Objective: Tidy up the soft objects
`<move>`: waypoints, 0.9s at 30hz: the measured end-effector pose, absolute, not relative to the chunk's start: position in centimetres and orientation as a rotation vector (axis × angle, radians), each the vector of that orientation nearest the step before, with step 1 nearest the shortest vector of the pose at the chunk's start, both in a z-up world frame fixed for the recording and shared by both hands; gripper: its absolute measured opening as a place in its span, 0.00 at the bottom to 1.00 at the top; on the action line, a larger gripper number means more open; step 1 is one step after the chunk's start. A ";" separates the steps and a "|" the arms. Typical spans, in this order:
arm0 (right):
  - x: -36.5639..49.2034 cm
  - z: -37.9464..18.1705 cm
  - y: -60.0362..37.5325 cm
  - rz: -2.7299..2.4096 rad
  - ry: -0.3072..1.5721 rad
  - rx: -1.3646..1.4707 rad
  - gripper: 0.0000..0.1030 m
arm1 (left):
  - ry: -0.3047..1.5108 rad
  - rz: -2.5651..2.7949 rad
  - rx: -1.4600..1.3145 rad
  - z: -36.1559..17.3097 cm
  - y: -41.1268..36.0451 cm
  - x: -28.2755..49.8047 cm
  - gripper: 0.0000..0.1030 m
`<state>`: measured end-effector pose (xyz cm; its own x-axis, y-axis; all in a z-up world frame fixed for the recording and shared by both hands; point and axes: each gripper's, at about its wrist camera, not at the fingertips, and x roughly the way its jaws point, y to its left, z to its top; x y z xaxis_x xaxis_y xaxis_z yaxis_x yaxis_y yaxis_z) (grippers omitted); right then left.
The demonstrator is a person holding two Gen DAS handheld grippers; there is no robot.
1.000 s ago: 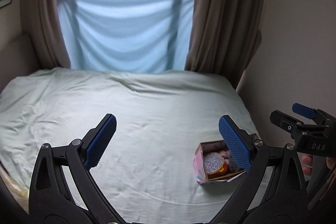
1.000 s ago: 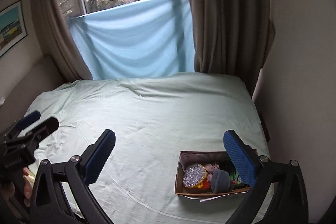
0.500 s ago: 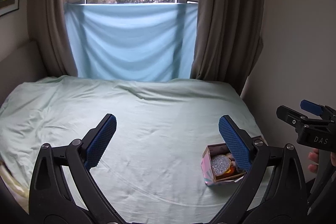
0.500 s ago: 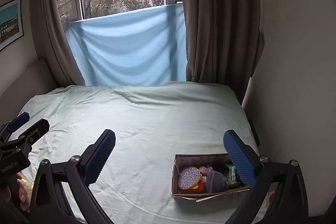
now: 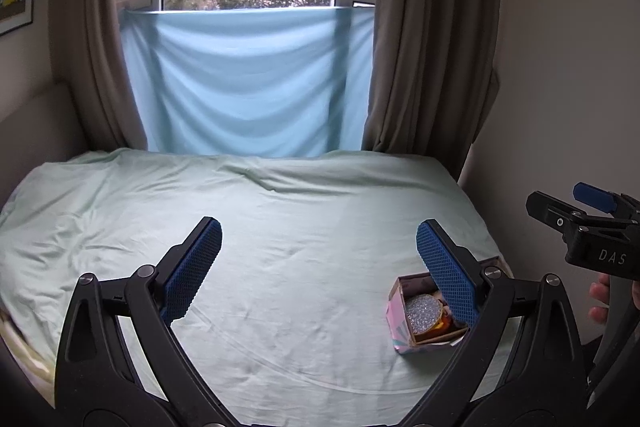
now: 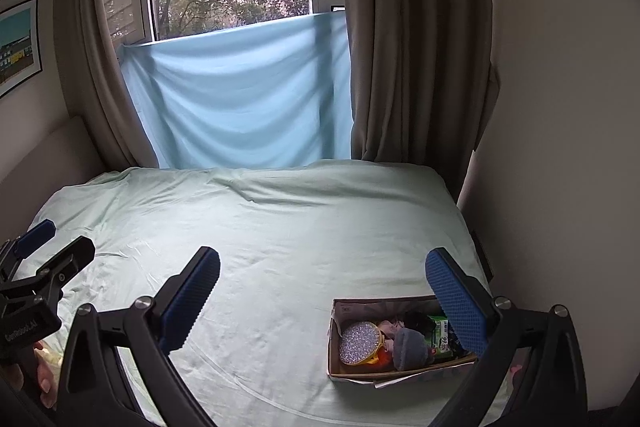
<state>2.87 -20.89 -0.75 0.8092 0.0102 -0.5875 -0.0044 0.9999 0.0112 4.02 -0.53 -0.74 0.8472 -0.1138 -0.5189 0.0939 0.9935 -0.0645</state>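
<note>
A small cardboard box [image 6: 338, 351] sits on the pale green bed sheet [image 6: 280, 239] near the right front corner. It holds several soft things: a glittery silver round purse [image 6: 359, 342], a grey knit item [image 6: 410, 343], a green packet [image 6: 442, 337]. The box also shows in the left wrist view [image 5: 398, 327], partly behind my right finger. My left gripper [image 5: 318, 267] is open and empty above the sheet. My right gripper [image 6: 322, 291] is open and empty, its right finger over the box's right end.
A wall runs along the bed's right side [image 6: 560, 147]. Brown curtains [image 6: 416, 47] and a light blue cloth [image 6: 240, 99] hang at the window behind the bed. A framed picture [image 6: 18, 47] hangs on the left wall.
Both grippers have tilted up and pulled back a little; more window shows and the box sits lower and smaller in view. Both stay open and empty.
</note>
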 end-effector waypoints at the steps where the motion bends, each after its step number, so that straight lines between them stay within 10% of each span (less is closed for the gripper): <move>1: 2.8 -0.7 -20.9 0.007 0.627 0.009 0.99 | 0.548 -0.108 -0.038 -0.7 -0.5 4.1 0.95; 27: 4.3 -1.2 -20.8 0.007 0.635 0.020 0.99 | 0.558 -0.094 -0.045 -1.3 -0.2 4.9 0.95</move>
<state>4.26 -20.85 -1.21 0.8048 0.0128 -0.5934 -0.0002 0.9998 0.0213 4.89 -0.25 -1.32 0.8442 -0.1012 -0.5264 0.0767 0.9947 -0.0682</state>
